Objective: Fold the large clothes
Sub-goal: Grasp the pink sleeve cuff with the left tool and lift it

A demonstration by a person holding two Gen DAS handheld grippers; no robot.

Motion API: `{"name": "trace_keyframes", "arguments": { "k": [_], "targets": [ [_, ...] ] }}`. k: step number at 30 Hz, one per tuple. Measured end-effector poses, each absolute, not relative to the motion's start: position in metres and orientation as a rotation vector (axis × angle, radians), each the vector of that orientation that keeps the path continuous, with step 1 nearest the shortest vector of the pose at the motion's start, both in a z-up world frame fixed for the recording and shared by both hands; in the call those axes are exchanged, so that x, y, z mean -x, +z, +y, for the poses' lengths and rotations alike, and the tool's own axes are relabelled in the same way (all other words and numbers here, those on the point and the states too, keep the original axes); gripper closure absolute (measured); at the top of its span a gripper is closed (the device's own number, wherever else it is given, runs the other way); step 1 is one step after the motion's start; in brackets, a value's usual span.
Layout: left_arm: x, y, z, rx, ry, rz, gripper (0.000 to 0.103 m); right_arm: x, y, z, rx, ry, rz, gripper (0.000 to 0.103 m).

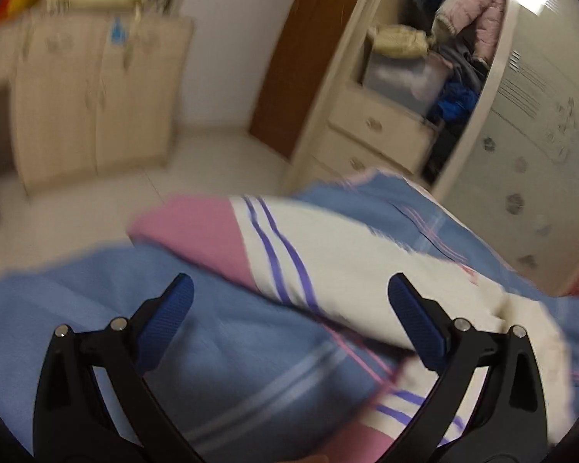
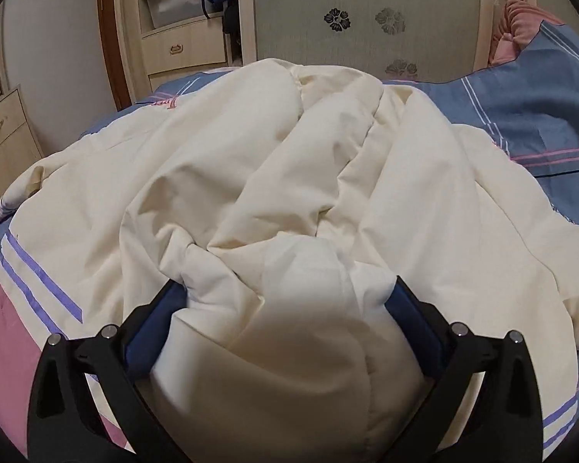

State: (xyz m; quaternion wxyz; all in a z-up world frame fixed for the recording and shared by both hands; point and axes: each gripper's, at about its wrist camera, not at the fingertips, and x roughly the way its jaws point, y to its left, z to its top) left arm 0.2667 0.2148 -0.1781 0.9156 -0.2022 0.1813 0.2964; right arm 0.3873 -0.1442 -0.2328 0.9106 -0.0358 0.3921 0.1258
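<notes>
A large cream padded garment [image 2: 274,162] with a pink band [image 2: 4,332] and purple stripes lies crumpled on a blue striped bed sheet [image 2: 540,115]. My right gripper [image 2: 289,285] is shut on a thick bunch of the cream fabric, which fills the gap between its blue pads [image 2: 150,339]. In the blurred left wrist view, the same garment [image 1: 347,254] stretches across the sheet [image 1: 231,347], pink end [image 1: 197,231] toward the floor. My left gripper [image 1: 289,285] hovers open just above it, nothing between its fingers.
A wardrobe with a flower-patterned door [image 2: 343,19] stands close behind the bed, its open section [image 1: 451,50] stuffed with clothes above drawers [image 1: 378,127]. A light wooden cabinet [image 1: 96,96] and tiled floor [image 1: 197,162] lie beyond the bed edge. A pink pillow [image 2: 521,27] rests at the far right.
</notes>
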Motion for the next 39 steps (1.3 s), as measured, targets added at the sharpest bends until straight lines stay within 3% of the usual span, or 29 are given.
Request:
{"name": "trace_keyframes", "arguments": {
  "k": [1,5,8,13,17,28,29,30,31,33,36,39],
  "targets": [
    [-0.265,-0.171,0.199,0.306,0.579,0.308,0.002,-0.387,-0.232,-0.145,0.075,0.259,0.806,0.001],
    [-0.281,-0.169,0.174,0.135,0.651,0.361,0.002,-0.384,-0.233,-0.147,0.066,0.264,0.811,0.001],
    [-0.274,-0.18,0.216,0.461,0.463,0.41,0.002,-0.384,-0.232,-0.144,0.061,0.268,0.812,0.001],
    [-0.248,-0.206,0.276,0.82,0.425,0.345,0.002,-0.385,-0.232,-0.148,0.048,0.275,0.815,0.001],
    [-0.242,-0.26,0.315,1.222,0.277,0.307,0.002,-0.385,-0.232,-0.148,0.048,0.274,0.815,0.001],
    [-0.313,-0.274,0.352,1.272,0.188,0.147,0.004,-0.388,-0.233,-0.153,0.024,0.289,0.816,0.001],
    [-0.312,-0.274,0.355,1.275,0.205,0.128,0.008,-0.388,-0.233,-0.153,0.025,0.29,0.816,0.001],
    [-0.31,-0.275,0.358,1.278,0.23,0.124,0.027,-0.388,-0.233,-0.153,0.025,0.289,0.816,0.001],
    [-0.312,-0.277,0.359,1.278,0.257,0.134,0.06,-0.388,-0.233,-0.153,0.025,0.289,0.816,0.001],
    [-0.311,-0.285,0.363,1.302,0.292,0.169,0.092,-0.388,-0.233,-0.153,0.024,0.289,0.816,0.001],
    [-0.304,-0.289,0.365,1.35,0.263,0.122,0.096,-0.388,-0.233,-0.153,0.024,0.288,0.814,0.001],
    [-0.298,-0.259,0.358,1.25,0.271,0.097,0.096,-0.389,-0.232,-0.154,0.013,0.294,0.813,0.001]
  ]
}}
